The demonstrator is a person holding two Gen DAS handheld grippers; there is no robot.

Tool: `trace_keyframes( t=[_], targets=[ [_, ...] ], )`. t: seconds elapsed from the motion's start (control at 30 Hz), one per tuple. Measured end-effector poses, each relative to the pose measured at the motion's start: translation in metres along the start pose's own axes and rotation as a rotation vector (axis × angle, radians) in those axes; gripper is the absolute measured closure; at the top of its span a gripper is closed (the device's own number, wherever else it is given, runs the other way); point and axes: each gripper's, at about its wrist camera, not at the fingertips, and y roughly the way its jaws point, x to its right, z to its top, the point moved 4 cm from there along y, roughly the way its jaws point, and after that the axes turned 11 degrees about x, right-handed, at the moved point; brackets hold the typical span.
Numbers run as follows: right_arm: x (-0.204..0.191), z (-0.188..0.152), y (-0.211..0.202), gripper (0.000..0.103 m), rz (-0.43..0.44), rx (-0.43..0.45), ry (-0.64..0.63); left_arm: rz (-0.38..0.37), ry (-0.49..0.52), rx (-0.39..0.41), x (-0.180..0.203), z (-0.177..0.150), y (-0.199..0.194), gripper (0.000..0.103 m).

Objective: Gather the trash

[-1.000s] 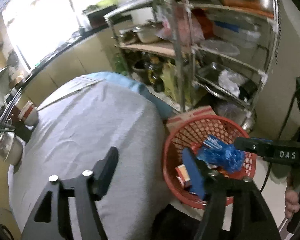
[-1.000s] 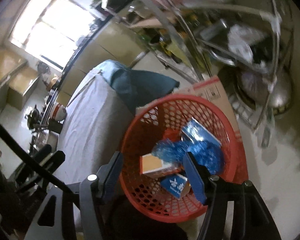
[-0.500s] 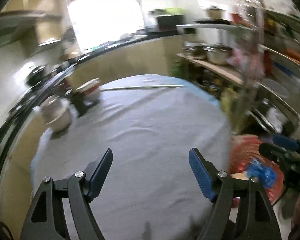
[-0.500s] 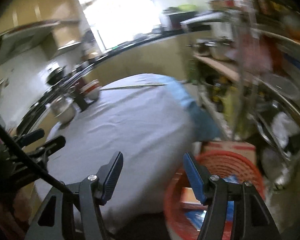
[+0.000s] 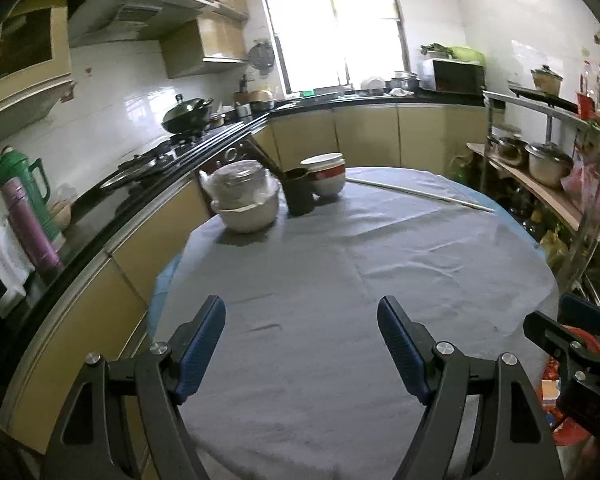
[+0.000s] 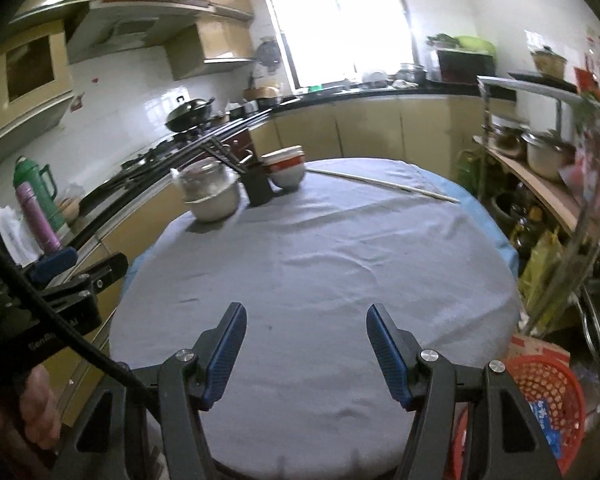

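My left gripper (image 5: 300, 312) hovers open above the near part of a round table covered in grey cloth (image 5: 340, 272), nothing between its blue pads. My right gripper (image 6: 306, 314) is open too, over the same cloth (image 6: 320, 256), and holds nothing. A red mesh basket (image 6: 548, 384) stands on the floor at the table's right, with a blue packet (image 6: 544, 420) and other wrappers inside. In the left wrist view only red slivers of the basket (image 5: 568, 436) show behind the right gripper's body. No loose trash shows on the cloth.
At the table's far side sit a covered white bowl (image 5: 246, 200), a dark cup (image 5: 300, 192), stacked red-and-white bowls (image 5: 326, 174) and a long thin stick (image 5: 420, 194). A counter with a stove runs along the left. A metal rack (image 6: 540, 184) and a cardboard box (image 6: 536, 350) crowd the right.
Both grippers swung up and away from the red basket to face the table, rolling level. The left jaws widened. The basket slid to the lower right of both views.
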Motion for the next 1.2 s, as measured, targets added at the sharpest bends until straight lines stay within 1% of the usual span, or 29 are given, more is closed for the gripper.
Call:
trace_keyframes(
  t=[0.2,0.4,1.2],
  targets=[
    [-0.024,-0.002,-0.004,0.037,0.02,0.0,-0.036,0.021,-0.024,0.014,-0.017,-0.001,-0.005,0.024],
    [-0.031,-0.001,-0.008,0.037,0.028,0.001,-0.05,0.02,-0.035,0.02,-0.023,-0.003,-0.009,0.024],
    [-0.034,0.001,-0.011,0.037,0.033,0.014,-0.062,0.019,-0.048,0.028,-0.024,-0.001,-0.018,0.024]
  ],
)
